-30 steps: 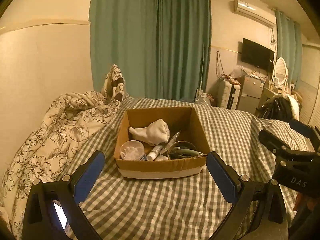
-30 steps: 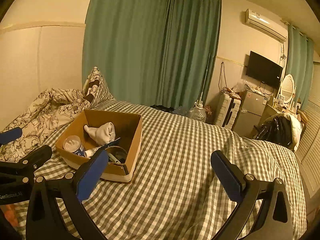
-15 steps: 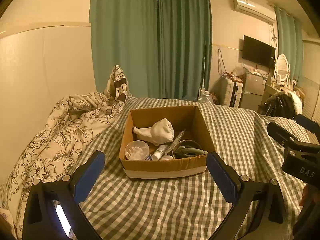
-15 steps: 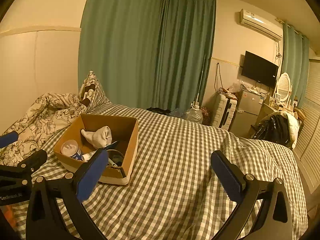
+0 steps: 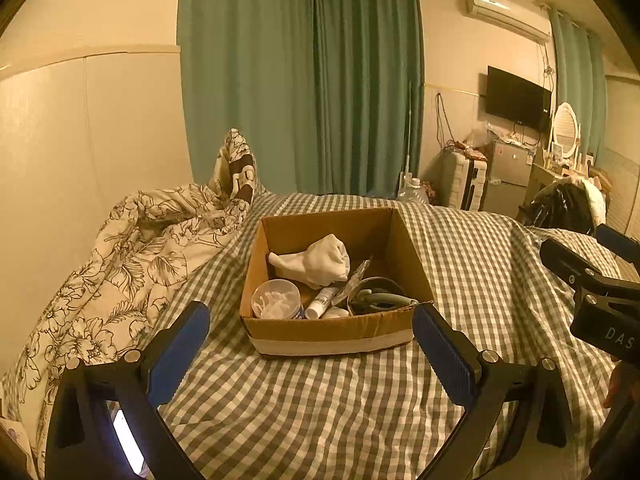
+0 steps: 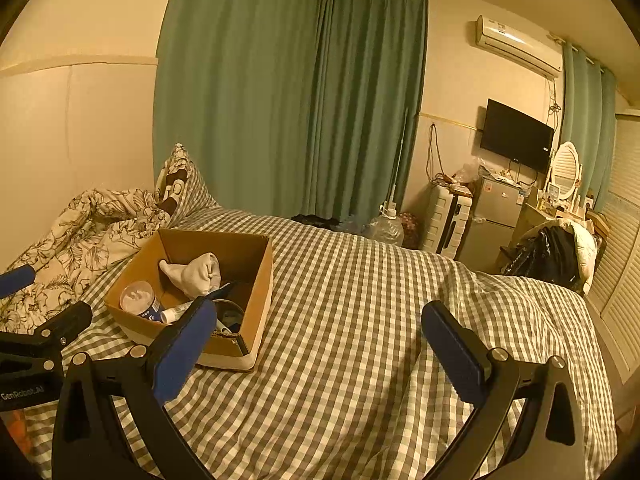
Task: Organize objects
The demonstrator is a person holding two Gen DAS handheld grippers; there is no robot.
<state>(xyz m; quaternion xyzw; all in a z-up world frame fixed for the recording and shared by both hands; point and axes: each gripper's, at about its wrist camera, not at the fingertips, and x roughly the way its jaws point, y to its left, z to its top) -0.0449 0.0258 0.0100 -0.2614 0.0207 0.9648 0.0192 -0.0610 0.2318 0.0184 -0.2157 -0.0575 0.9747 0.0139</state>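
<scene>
A checked bedspread (image 5: 320, 412) is seen covering the bed, with a floral duvet (image 5: 120, 264) bunched at its left. A cardboard box (image 5: 332, 336) is set on the spread, directly ahead of the left gripper (image 5: 310, 344). Inside are held a rolled white sock (image 5: 320, 258), a white tub (image 5: 276, 300), a round tin (image 5: 376, 296) and a small tube (image 5: 322, 302). Both the left gripper and the right gripper (image 6: 316, 340) are held wide apart, with nothing between the fingers. The box could be tipped or shoved on the soft bedding if its wall is caught during a reach; the crowded small items could be mis-grasped.
</scene>
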